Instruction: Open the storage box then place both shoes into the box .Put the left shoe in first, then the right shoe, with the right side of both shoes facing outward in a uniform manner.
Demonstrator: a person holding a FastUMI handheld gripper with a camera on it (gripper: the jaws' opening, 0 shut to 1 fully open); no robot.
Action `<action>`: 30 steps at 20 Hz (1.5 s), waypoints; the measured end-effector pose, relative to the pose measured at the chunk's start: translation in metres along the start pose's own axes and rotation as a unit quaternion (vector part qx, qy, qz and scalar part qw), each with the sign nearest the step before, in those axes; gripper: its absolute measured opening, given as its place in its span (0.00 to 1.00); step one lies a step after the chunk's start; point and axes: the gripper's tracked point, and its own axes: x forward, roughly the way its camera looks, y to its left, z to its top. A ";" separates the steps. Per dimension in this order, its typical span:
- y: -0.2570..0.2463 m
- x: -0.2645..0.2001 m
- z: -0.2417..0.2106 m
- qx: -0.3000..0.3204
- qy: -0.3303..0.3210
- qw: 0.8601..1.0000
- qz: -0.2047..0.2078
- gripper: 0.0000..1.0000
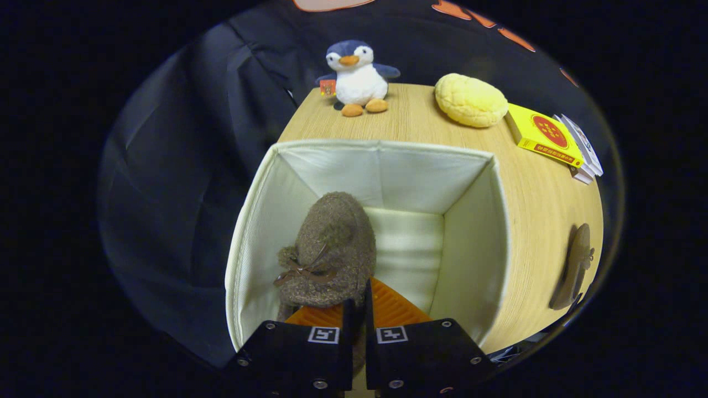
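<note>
A cream fabric storage box (470, 221) stands open on the wooden table, and I look down into it. My gripper (358, 303) is above the box's near side, shut on the heel rim of a brown fuzzy shoe (332, 249). The shoe has a small bow and pompom and hangs inside the box along its left wall, toe pointing away from me. The second brown shoe (575, 265) lies on the table outside the box, to the right of it, near the table's edge.
Beyond the box on the table (531, 199) stand a plush penguin (358, 77), a yellow bun-shaped toy (470, 100) and a yellow box on some white packs (547, 135). The table's left edge runs close along the box's left wall.
</note>
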 end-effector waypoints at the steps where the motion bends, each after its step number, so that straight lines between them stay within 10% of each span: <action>1: 0.007 0.005 -0.007 -0.002 0.019 1.000 0.012 0.12; 5: 0.015 0.004 -0.029 -0.051 0.052 0.996 0.044 0.10; 14: 0.000 -0.101 -0.001 -0.015 -0.024 0.981 0.190 0.58; 20: -0.108 -0.139 0.024 0.026 -0.137 0.978 0.154 0.90; 30: -0.346 -0.128 -0.026 0.106 -0.168 0.980 0.014 0.94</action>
